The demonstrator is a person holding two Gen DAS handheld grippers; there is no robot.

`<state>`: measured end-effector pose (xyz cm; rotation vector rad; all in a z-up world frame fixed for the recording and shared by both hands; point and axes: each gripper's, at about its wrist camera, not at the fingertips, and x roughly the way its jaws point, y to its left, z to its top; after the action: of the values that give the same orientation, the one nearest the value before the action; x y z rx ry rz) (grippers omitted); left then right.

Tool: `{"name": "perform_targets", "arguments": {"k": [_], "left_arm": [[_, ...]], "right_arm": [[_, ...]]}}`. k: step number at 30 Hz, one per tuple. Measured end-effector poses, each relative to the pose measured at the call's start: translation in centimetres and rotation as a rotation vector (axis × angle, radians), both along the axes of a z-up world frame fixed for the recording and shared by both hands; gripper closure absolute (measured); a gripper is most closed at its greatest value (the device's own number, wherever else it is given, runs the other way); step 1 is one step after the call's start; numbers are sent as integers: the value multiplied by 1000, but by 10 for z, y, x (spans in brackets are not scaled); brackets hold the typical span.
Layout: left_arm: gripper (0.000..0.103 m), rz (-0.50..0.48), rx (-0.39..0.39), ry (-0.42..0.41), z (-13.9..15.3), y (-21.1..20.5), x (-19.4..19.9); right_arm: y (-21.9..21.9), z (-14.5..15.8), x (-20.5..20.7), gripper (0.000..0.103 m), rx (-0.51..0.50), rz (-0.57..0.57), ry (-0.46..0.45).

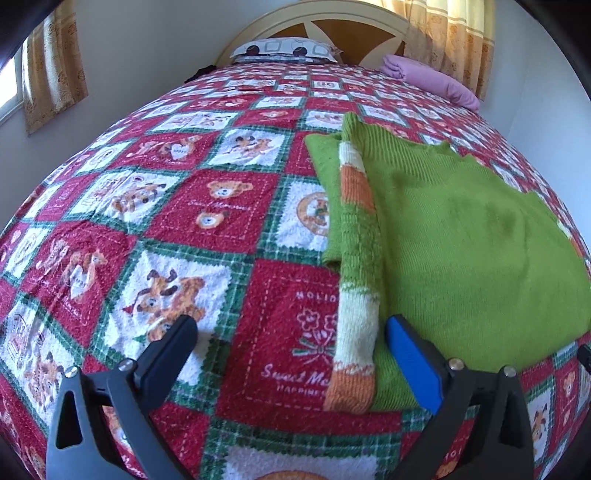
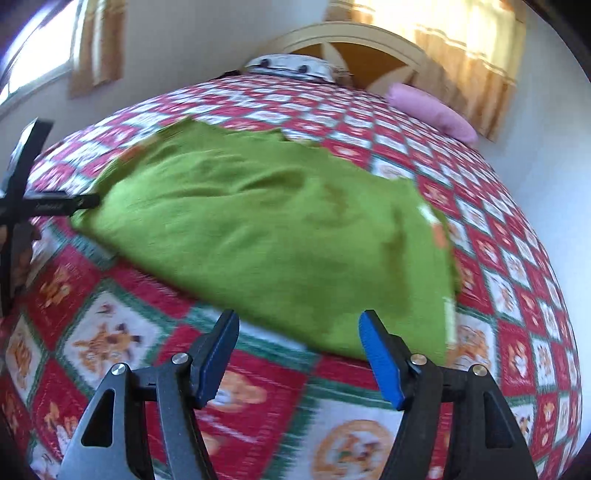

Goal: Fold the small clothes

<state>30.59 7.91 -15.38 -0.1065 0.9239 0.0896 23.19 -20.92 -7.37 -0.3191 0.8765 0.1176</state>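
A small green knitted sweater (image 1: 461,236) lies flat on the bed's red patchwork quilt (image 1: 192,206). One sleeve (image 1: 356,295), striped white and orange toward the cuff, is folded along the sweater's left side. My left gripper (image 1: 291,325) hovers open over the cuff end, with nothing pressed between its fingers. In the right wrist view the same sweater (image 2: 266,236) is blurred, and my right gripper (image 2: 299,321) stands open just before its near edge, holding nothing. The other gripper's black frame (image 2: 22,206) shows at the left edge of that view.
A patterned pillow (image 1: 284,50) and a folded pink cloth (image 1: 432,79) rest near the round headboard (image 1: 332,26). Curtains (image 1: 454,40) hang behind it and by a window (image 1: 9,88) on the left. White walls close in on both sides of the bed.
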Motion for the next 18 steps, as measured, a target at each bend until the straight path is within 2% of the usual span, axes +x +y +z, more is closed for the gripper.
{"name": "perform_targets", "arguments": {"k": [12, 18], "left_arm": [[0, -37, 13, 4, 11, 12, -15], [0, -38, 60, -29, 21, 20, -10]], "right_arm": [[78, -17, -5, 35, -51, 194, -9], [121, -21, -5, 35, -128, 301, -63]]}}
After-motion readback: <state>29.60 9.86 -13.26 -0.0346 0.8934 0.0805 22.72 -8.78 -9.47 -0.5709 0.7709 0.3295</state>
